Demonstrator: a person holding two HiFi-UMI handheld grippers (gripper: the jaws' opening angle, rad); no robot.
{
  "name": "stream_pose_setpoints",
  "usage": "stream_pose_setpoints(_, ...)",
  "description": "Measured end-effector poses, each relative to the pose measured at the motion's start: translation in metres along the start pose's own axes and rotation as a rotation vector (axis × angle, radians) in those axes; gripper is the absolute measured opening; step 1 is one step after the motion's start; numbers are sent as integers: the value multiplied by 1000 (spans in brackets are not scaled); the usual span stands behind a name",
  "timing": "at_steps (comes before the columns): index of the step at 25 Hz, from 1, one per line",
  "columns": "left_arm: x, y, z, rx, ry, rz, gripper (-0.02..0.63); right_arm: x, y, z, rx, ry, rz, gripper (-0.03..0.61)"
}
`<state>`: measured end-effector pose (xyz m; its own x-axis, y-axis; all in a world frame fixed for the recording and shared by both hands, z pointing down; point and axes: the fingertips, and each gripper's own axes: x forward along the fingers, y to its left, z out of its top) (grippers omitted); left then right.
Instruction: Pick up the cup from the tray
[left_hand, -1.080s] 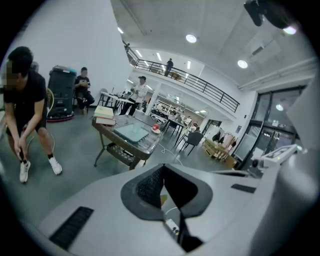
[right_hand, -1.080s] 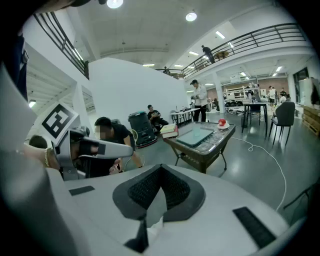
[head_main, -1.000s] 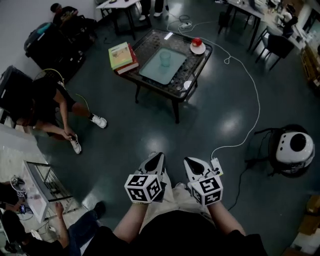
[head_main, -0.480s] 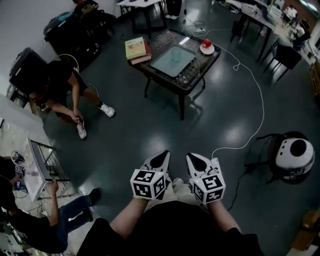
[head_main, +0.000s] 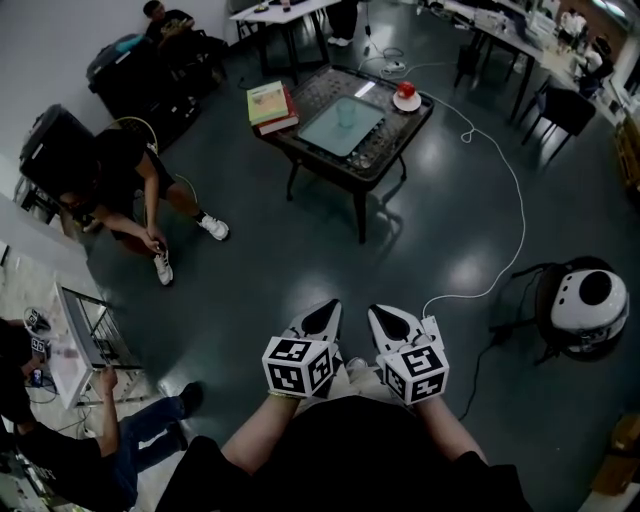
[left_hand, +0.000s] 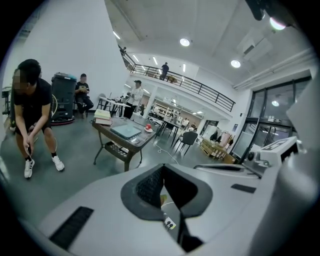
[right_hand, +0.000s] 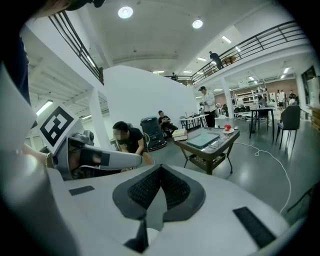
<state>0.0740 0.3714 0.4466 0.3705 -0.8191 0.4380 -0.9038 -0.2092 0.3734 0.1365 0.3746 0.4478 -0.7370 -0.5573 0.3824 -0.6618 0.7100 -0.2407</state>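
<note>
The clear cup (head_main: 346, 112) stands on a pale glass-like tray (head_main: 336, 131) on a dark low table (head_main: 390, 150), far ahead across the floor. In the gripper views the tray (left_hand: 126, 131) (right_hand: 202, 138) is small and distant, and I cannot make out the cup there. My left gripper (head_main: 325, 308) (left_hand: 163, 167) and right gripper (head_main: 383, 313) (right_hand: 160, 167) are held side by side close to my body, both pointing towards the table. Each has its fingertips together and holds nothing.
Stacked books (head_main: 272, 104) and a red thing on a white plate (head_main: 406, 95) share the table. A white cable (head_main: 512, 190) runs over the floor to a power strip (head_main: 433, 330). A round white machine (head_main: 585, 300) sits right. A seated person (head_main: 110, 175) is left.
The head view has swung slightly, so the table sits a little higher and further right in it. Both grippers keep the same pose, shut, side by side.
</note>
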Motion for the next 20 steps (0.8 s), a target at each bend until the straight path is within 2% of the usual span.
stream_pose_setpoints(8, 8, -4, 3, 12, -7, -8, 11, -3, -10, 6, -14, -13, -22, 9)
stream_pose_setpoints(20, 17, 4, 8, 21, 11, 37, 11, 4, -20, 4, 13, 11, -10, 9)
